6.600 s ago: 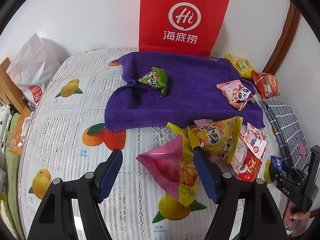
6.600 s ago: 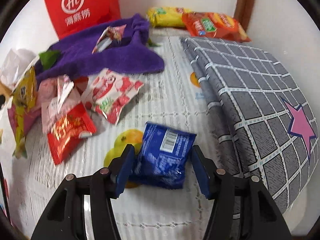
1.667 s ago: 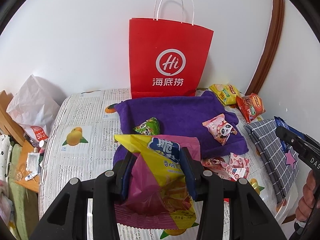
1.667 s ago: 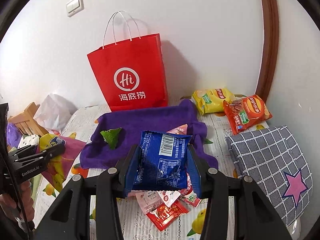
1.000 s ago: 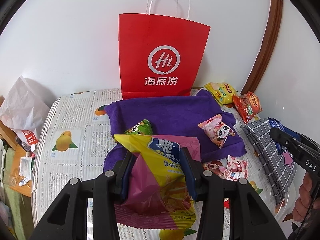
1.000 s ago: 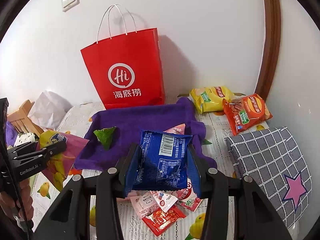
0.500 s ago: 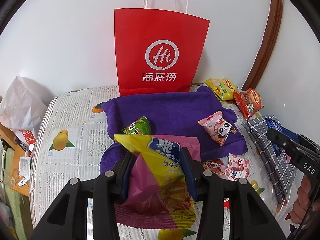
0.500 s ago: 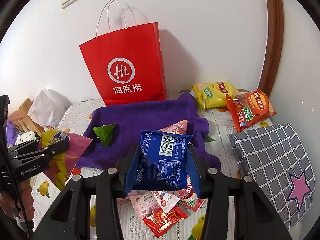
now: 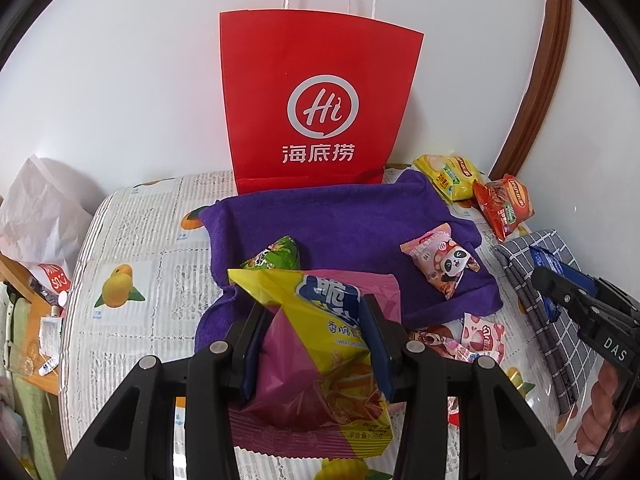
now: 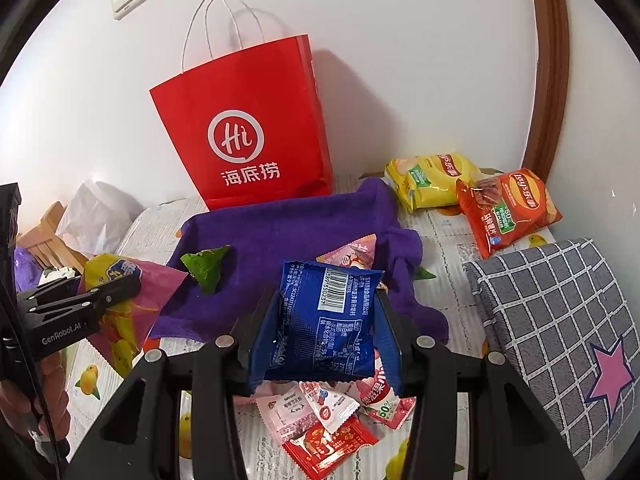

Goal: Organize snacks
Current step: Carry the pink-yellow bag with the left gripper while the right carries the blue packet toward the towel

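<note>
My left gripper (image 9: pixel 314 344) is shut on a yellow and pink snack bag (image 9: pixel 320 352), held above the table. My right gripper (image 10: pixel 326 332) is shut on a blue snack packet (image 10: pixel 326 324), barcode side up. A red paper bag (image 9: pixel 316 104) (image 10: pixel 252 132) with white handles stands against the wall, behind a purple towel (image 9: pixel 344 220) (image 10: pixel 280 228). On the towel lie a green packet (image 9: pixel 278 256) (image 10: pixel 208 268) and a pink panda packet (image 9: pixel 440 264). Small red and pink packets (image 10: pixel 324 420) lie below the right gripper.
A yellow chip bag (image 10: pixel 432 180) and an orange chip bag (image 10: pixel 506 208) lie at the back right corner. A grey checked cushion (image 10: pixel 560 320) with a pink star fills the right side. A white plastic bag (image 9: pixel 40 208) and wooden furniture sit at the left.
Both held bags have kept their place in the jaws. The red bag has grown slightly larger and nearer in both views.
</note>
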Tool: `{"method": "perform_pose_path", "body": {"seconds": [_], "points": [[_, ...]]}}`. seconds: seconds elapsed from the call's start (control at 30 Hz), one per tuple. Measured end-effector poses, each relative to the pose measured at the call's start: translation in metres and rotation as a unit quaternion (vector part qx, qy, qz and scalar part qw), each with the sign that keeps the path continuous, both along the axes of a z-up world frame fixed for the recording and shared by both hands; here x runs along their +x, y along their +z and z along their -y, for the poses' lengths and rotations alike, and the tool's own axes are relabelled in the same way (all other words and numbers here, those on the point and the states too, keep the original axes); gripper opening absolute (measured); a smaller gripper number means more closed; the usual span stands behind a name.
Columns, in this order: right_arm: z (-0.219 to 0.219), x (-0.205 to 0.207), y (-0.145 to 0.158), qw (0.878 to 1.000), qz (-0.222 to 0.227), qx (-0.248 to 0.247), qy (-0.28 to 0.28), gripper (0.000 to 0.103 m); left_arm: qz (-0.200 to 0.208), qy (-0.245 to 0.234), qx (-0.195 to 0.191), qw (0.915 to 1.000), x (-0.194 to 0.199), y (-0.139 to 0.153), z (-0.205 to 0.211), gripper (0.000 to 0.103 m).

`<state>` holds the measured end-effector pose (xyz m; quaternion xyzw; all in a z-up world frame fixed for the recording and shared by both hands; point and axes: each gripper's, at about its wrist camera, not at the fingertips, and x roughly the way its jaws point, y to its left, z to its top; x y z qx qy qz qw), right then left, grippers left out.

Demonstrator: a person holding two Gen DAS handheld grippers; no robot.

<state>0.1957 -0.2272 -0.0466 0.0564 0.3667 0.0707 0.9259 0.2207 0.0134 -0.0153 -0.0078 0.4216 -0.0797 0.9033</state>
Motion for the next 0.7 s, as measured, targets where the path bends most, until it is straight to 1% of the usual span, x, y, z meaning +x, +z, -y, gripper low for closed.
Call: {"method": "perform_pose_path", "body": {"seconds": [0.4, 0.7], "points": [[0.004, 0.007, -0.003, 1.0, -0.006, -0.001, -0.005, 0.046, -0.002, -0.008, -0.001, 1.0, 0.013, -0.004, 0.011, 0.042], [0.002, 0.013, -0.004, 1.0, -0.002, -0.002, -0.004, 0.046, -0.006, 0.0, -0.006, 1.0, 0.023, -0.007, 0.01, 0.042]]}}
